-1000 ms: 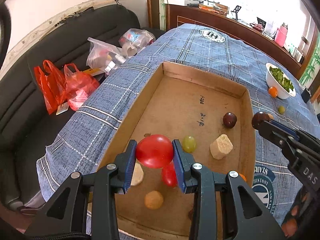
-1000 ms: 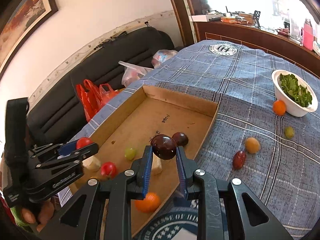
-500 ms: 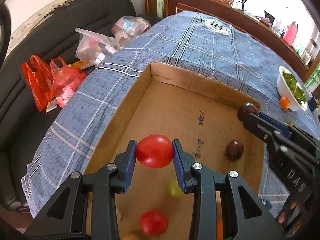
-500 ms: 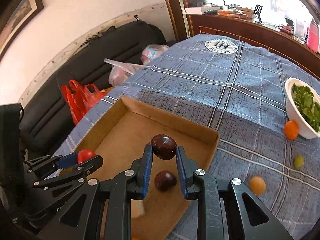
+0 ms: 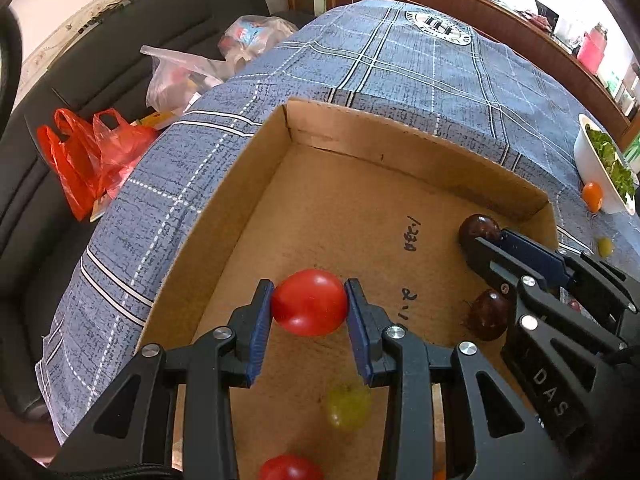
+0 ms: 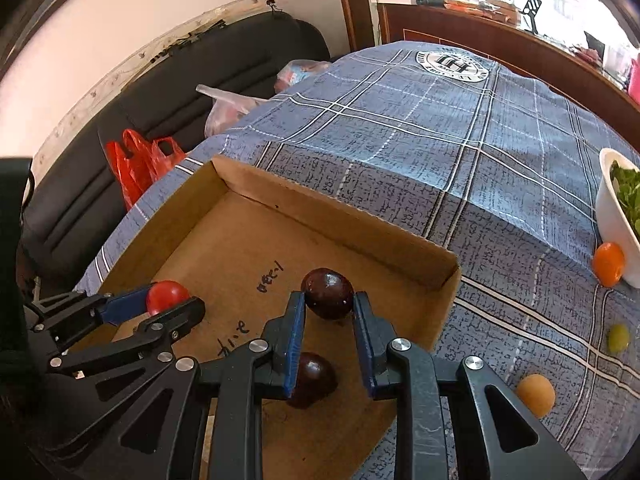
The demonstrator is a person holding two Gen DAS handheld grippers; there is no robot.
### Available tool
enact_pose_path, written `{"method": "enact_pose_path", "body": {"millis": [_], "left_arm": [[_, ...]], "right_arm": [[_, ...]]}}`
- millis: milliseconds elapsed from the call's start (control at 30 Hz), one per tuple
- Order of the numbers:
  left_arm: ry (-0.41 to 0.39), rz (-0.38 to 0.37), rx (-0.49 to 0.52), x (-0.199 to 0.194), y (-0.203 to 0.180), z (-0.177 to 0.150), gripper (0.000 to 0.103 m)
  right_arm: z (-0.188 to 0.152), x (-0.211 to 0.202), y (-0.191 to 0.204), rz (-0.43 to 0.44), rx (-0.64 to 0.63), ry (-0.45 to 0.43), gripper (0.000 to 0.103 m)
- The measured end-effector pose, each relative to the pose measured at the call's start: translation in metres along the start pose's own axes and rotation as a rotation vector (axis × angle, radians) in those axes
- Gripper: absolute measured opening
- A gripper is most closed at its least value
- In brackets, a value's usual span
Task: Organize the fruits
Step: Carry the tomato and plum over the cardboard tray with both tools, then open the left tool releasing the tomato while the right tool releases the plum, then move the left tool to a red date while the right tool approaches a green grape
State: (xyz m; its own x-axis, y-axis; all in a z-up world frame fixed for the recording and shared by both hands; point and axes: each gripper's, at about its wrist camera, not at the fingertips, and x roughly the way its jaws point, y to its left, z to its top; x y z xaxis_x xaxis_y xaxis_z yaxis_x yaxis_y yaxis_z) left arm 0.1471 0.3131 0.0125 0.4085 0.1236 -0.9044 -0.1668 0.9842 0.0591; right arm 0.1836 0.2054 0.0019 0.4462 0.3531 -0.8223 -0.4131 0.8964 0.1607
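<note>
Shallow cardboard box (image 5: 360, 152) on a blue plaid tablecloth (image 5: 400, 64), both grippers reaching down over it.

Left gripper (image 5: 309, 310): clenched on a red tomato (image 5: 309, 302), blue pads pressed to both sides of it, fruit held clear above the box floor, toward the left half of the box. Same tomato (image 6: 166, 296) seen small at the tip of that gripper in the right wrist view.

Right gripper (image 6: 329, 308): jaws easing apart, with a dark plum (image 6: 328, 293) between the tips; left pad against the fruit, right pad at its edge, contact there hard to judge. Plum over the far right corner of the box, just inside the far wall. In the left wrist view, same plum (image 5: 479, 229) at the end of the right gripper (image 5: 486, 236).

Lying on the box floor: a second dark plum (image 6: 312, 374) nearer than the held one, under the right gripper; a green grape (image 5: 348, 406) under the left gripper; another red tomato (image 5: 290, 468) at the near edge of that view. Handwritten marks on the cardboard between the two grippers.

Out on the cloth to the right of the box: an orange fruit (image 6: 608, 264) touching a white bowl (image 6: 612, 208) of greens, a green grape on the cloth (image 6: 618, 338), and a tan round fruit (image 6: 535, 389) nearer still.

Left of the table: a black sofa (image 5: 120, 52) with red plastic bags (image 5: 88, 156) and clear bags (image 5: 180, 80).
</note>
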Motion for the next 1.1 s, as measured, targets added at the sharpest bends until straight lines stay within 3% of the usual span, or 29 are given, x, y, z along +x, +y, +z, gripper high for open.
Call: {"method": "enact_pose_path", "body": {"millis": [200, 267, 333, 667, 1100], "left_arm": [[-0.008, 0.001, -0.023, -0.004, 0.005, -0.004, 0.039], [-0.008, -0.002, -0.031, -0.006, 0.008, -0.005, 0.039], [-0.008, 0.003, -0.036, -0.010, 0.011, -0.007, 0.040], [-0.082, 0.008, -0.056, -0.044, 0.017, -0.022, 0.048], [-0.147, -0.030, -0.044, -0.083, 0.004, -0.040, 0.049]], "right_arm": [[-0.001, -0.003, 0.002, -0.011, -0.014, 0.002, 0.031], [0.000, -0.006, 0.002, -0.009, -0.013, -0.007, 0.048], [0.000, -0.010, 0.003, -0.011, -0.017, -0.021, 0.054], [-0.011, -0.050, 0.001, 0.022, -0.001, -0.083, 0.054], [-0.047, -0.110, -0.023, 0.034, 0.058, -0.159, 0.054]]}}
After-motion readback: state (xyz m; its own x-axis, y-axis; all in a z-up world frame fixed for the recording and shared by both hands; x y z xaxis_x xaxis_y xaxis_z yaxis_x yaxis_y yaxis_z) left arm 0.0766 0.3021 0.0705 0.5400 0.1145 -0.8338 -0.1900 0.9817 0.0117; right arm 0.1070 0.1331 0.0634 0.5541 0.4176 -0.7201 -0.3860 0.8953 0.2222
